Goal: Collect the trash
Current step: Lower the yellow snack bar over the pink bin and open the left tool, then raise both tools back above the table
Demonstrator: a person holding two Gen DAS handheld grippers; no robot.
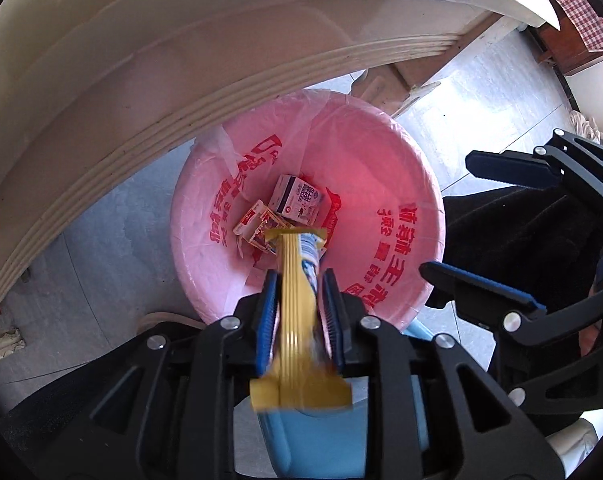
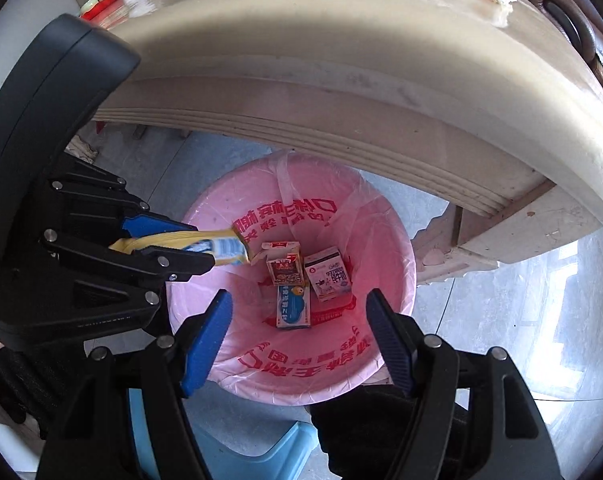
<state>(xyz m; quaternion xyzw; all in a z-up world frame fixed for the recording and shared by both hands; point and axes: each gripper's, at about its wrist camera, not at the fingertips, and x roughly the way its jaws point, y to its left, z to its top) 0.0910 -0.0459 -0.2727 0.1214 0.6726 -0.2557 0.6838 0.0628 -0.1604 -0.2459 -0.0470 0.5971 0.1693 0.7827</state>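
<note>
1. On the left, the left hand-held gripper (image 1: pixel 299 308) is clamped on a yellow snack wrapper (image 1: pixel 297 320). Its blue pads (image 1: pixel 267 320) press both sides of the packet, which sticks out past the fingertips.
2. From the right wrist view, that wrapper (image 2: pixel 205 246) hangs over the near-left rim of the pink-lined trash bin (image 2: pixel 381 240), its free end above the opening.
3. The bin stands on the grey tiled floor (image 2: pixel 481 312), just in front of the cream tabletop (image 2: pixel 341 80), whose curved edge overhangs part of it.
4. The liner is a pink plastic bag (image 1: pixel 381 160) with red printed characters, folded over the rim.
5. At the bottom of the bin lie three small cartons: a red-and-white box (image 2: pixel 283 264), a blue-and-white box (image 2: pixel 293 306) just in front of it, and a white milk carton (image 2: pixel 327 274) beside them to the right.
6. The right hand-held gripper (image 2: pixel 299 344) hovers above the bin's near side with its fingers wide apart and nothing between them.
7. A light blue plastic stool (image 2: pixel 261 452) sits on the floor beneath both grippers.
</note>
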